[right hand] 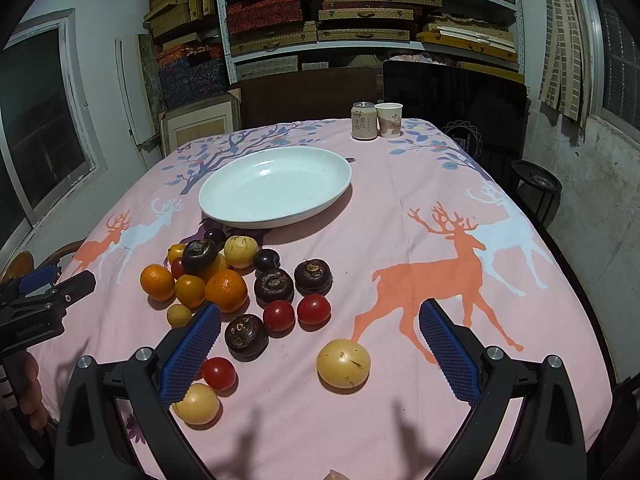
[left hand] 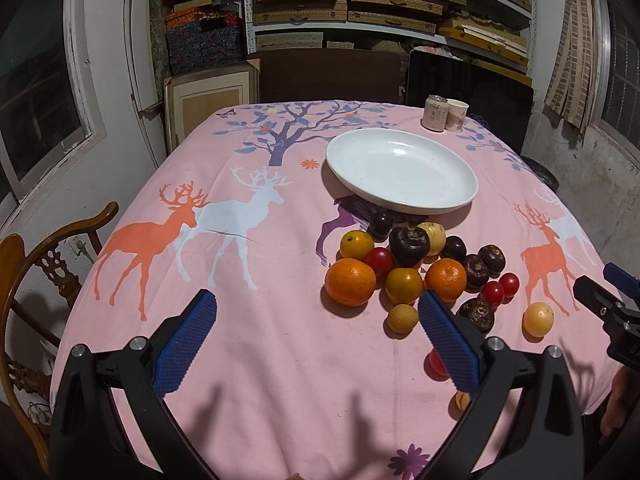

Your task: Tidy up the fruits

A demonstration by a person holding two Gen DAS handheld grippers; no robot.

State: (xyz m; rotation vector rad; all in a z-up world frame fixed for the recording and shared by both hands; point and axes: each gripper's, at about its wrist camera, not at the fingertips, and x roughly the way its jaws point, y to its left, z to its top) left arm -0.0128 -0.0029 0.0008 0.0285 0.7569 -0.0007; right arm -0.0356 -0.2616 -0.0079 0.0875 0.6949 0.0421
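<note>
Left wrist view: the left gripper [left hand: 318, 336] is held low above the tablecloth [left hand: 248, 360], fingers wide apart, the fruit pile [left hand: 416, 268] ahead-right before the white plate [left hand: 402, 170]. Right wrist view: the right gripper [right hand: 320, 344] is spread empty around a yellow fruit [right hand: 343, 363].

The counter [right hand: 400, 184] wears a pink deer-print cloth [right hand: 460, 240]. Centre frame sits a white plate [right hand: 276, 190]; loose fruits [right hand: 240, 280] lie below it, a can [right hand: 364, 121] and paper cup [right hand: 389, 119] above
</note>
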